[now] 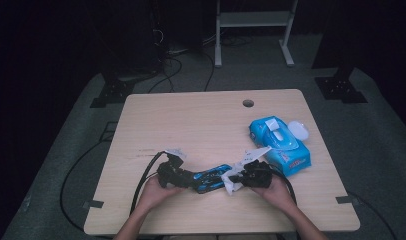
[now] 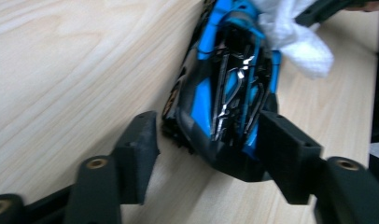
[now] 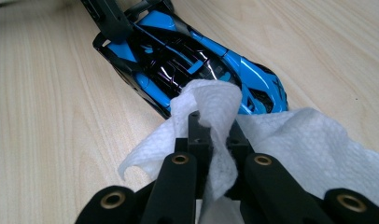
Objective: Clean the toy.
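At the near-middle of the pale wooden table (image 1: 201, 125), a blue and black toy sports car (image 1: 209, 178) lies between the two hand-held tongs, its length running left to right in the high view. The work in hand reads as wiping the car with a wet wipe.

Left gripper (image 2: 204, 144): jaws partly open, bracketing one end of the car. In the left gripper view the right jaw looks to be against the car's blue flank; the left jaw stands just off the other side, a sliver of table showing between. So not yet a firm clamp, as far as can be judged. The car sits tilted in that view, its nose running up and away toward the wipe.

Right gripper (image 3: 211, 140): jaws shut tight on a white crumpled wet wipe (image 3: 290, 144), a fold pinched between the pads and the rest billowing out either side. The wipe's leading edge touches the car's near end in the right gripper view.

Behind the right hand (image 1: 276, 190), a blue soft pack of wet wipes (image 1: 279, 142) lies with its lid flipped open.

Progress, judged: wipe drawn and gripped, car steadied or nearly so. Wiping looks barely begun; the car's roof and far end are uncovered by the wipe. Left to do: seat the left grip, then work the wipe along the body
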The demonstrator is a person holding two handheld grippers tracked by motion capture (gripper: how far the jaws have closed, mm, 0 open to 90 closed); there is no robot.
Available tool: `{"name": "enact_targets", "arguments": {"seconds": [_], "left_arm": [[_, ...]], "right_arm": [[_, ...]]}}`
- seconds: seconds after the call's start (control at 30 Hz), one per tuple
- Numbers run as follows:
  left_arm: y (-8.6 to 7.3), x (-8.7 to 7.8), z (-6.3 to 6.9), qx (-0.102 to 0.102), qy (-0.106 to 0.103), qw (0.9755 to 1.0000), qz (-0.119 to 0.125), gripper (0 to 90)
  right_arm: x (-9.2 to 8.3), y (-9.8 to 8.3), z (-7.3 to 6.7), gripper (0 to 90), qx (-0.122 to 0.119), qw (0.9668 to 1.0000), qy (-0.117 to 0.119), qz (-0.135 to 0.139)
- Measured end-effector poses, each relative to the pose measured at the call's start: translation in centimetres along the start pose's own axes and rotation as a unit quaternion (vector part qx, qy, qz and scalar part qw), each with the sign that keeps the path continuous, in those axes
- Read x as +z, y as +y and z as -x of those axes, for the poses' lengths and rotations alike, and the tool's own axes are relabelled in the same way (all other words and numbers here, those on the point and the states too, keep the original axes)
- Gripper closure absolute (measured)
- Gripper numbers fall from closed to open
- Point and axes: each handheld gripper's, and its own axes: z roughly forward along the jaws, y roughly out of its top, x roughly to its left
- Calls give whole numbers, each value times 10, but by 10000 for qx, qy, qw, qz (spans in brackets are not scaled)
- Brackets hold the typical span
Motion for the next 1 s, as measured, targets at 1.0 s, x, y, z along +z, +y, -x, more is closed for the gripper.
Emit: {"name": "enact_targets", "arguments": {"seconds": [1.0], "left_arm": [[-2,-3,11,441,352,9982,187,500]], "right_arm": [[-1,-8,-2,852,29,9999,-45,90]]}}
